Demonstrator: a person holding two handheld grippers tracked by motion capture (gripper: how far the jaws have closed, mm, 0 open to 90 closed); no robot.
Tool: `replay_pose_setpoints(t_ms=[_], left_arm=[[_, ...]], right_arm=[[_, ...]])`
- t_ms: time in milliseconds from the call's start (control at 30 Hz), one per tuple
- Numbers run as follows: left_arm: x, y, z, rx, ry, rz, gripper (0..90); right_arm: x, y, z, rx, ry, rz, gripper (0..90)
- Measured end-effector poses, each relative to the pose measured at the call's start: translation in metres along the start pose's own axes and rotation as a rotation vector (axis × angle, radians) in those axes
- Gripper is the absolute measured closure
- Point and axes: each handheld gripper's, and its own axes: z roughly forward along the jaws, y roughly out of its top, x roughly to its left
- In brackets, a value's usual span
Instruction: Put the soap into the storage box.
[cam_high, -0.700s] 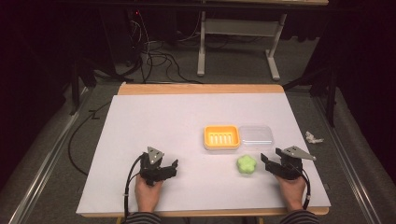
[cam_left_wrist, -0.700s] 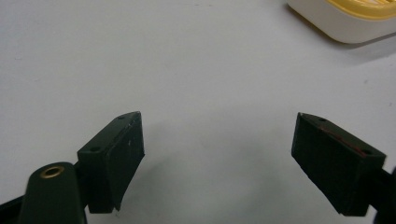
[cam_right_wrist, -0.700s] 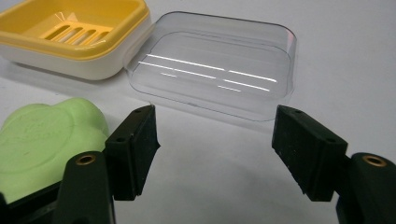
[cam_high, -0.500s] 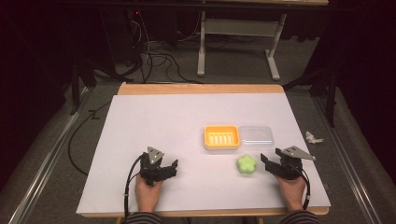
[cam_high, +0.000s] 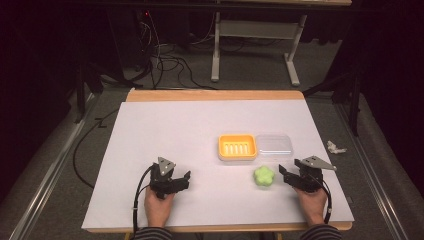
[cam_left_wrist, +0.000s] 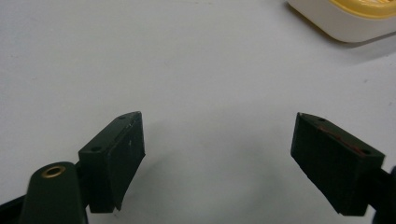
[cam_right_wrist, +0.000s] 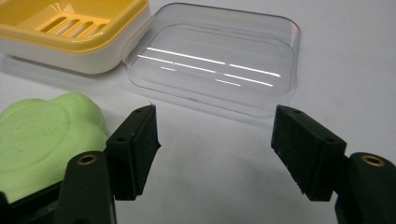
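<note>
A white sheet (cam_high: 200, 150) covers the wooden table, and the person's two hands rest near its bottom edge in the high view. The left hand (cam_high: 159, 207) holds the left gripper (cam_high: 182, 179) at the lower left of centre, its jaws spread wide over bare white surface with nothing between them. In the left gripper view a corner of the yellow soap dish (cam_left_wrist: 348, 16) sits at the upper right, well apart from the jaws.

The right hand (cam_high: 312, 205) holds the right gripper (cam_high: 284, 172) at the lower right, jaws also wide and empty. Just to its left in the high view lies a green flower-shaped soap (cam_high: 264, 176), flat on the sheet. In the right gripper view the soap sits at the lower left, just beside the left-hand jaw; whether they touch I cannot tell.

Above the soap, the yellow soap dish, with a slotted tray in a white base, stands next to its clear plastic lid (cam_high: 273, 144), the two touching or nearly so. A crumpled white scrap (cam_high: 335, 147) lies on the floor at the right, off the table.
</note>
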Motion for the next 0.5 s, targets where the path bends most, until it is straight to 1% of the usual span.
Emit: replay_pose_setpoints(t_ms=[33,133,200,233,400,433,500], left_arm=[[-0.0002,0.0,0.0,-0.001,0.0,-0.002,18.1],[0.0001,0.0,0.0001,0.0,0.001,0.0,18.1],[0.0001,0.0001,0.0001,0.0,0.001,-0.002,18.1],[0.0001,0.0001,0.0001,0.0,0.001,-0.002,18.1],[0.0001,0.0004,0.0006,0.001,0.0,-0.011,18.1],[0.0003,0.0002,0.0002,0.004,0.001,-0.002,18.1],[0.0,0.0,0.0002,0.0,0.001,0.0,18.1]], right_arm=[[0.0002,0.0003,0.0002,0.007,0.0,0.005,32.2],[0.0012,0.0005,0.0006,0.01,-0.003,-0.013,32.3],[0.0013,0.0009,0.0012,0.018,0.0,-0.015,32.4],[0.0012,0.001,0.0013,0.02,0.001,-0.009,32.4],[-0.0009,0.0012,0.0003,0.015,0.007,0.008,32.5],[-0.0009,0.0013,0.0004,0.011,0.008,0.003,32.5],[-0.0003,0.0015,0.0001,0.011,0.008,-0.005,32.4]])
